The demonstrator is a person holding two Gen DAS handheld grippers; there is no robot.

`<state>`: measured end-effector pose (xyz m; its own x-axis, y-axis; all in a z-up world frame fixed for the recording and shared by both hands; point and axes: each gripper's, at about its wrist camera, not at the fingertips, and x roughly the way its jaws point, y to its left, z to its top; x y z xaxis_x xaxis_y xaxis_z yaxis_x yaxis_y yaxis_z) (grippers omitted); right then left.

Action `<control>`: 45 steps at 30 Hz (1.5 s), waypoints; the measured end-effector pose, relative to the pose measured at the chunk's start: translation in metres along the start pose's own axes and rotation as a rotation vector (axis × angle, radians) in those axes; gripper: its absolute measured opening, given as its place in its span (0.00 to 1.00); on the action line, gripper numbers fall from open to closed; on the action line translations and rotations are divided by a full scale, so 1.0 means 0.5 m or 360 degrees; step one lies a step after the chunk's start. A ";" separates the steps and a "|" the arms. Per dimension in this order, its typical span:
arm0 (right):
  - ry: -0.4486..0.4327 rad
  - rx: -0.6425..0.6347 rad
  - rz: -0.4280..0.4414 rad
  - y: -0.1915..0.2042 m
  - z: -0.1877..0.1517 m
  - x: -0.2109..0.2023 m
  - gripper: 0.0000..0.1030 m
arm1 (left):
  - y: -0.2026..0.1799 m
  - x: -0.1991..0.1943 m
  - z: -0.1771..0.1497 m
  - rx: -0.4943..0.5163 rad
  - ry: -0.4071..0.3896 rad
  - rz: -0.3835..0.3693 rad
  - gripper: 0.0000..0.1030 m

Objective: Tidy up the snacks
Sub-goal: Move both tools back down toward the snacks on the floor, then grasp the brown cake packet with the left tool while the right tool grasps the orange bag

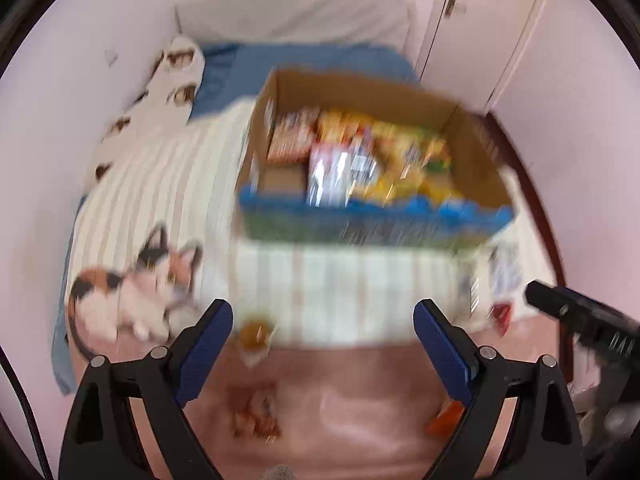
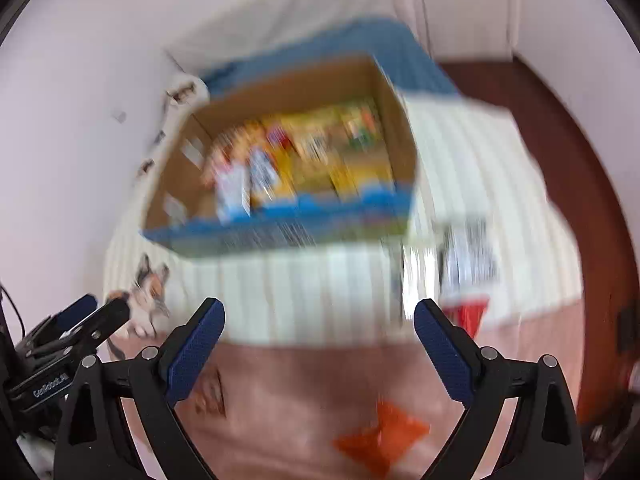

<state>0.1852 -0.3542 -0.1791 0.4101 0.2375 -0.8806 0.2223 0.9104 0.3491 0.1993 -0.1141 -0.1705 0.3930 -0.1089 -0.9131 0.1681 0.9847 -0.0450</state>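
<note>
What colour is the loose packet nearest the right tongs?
Orange packet, clearest in the right wrist view.

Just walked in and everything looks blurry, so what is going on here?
A person holds two grippers over a bed, sorting snacks. Both the left gripper and the right gripper are open and empty. A cardboard box on the striped blanket already holds many packets. A few packets still lie outside, such as the orange packet on the pink cover.

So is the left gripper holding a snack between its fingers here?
No. The left gripper stands wide open with nothing between its blue pads, and the snacks sit beyond it in the cardboard box.
</note>
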 end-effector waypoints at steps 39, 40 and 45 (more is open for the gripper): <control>0.0853 0.0729 0.0025 -0.206 -0.301 0.324 0.87 | 0.177 0.361 -0.273 -0.0311 0.0817 0.0032 0.68; 0.0851 0.0732 0.0023 -0.206 -0.302 0.324 0.86 | 0.174 0.360 -0.271 -0.0289 0.0810 0.0040 0.65; 0.0838 0.0711 0.0002 -0.215 -0.305 0.320 0.76 | 0.165 0.359 -0.260 -0.0273 0.0790 0.0030 0.53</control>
<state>0.0921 -0.3621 -0.4064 -0.0487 0.4746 -0.8789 0.6114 0.7100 0.3495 0.1660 -0.0346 -0.3907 -0.0883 -0.0544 -0.9946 -0.0018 0.9985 -0.0545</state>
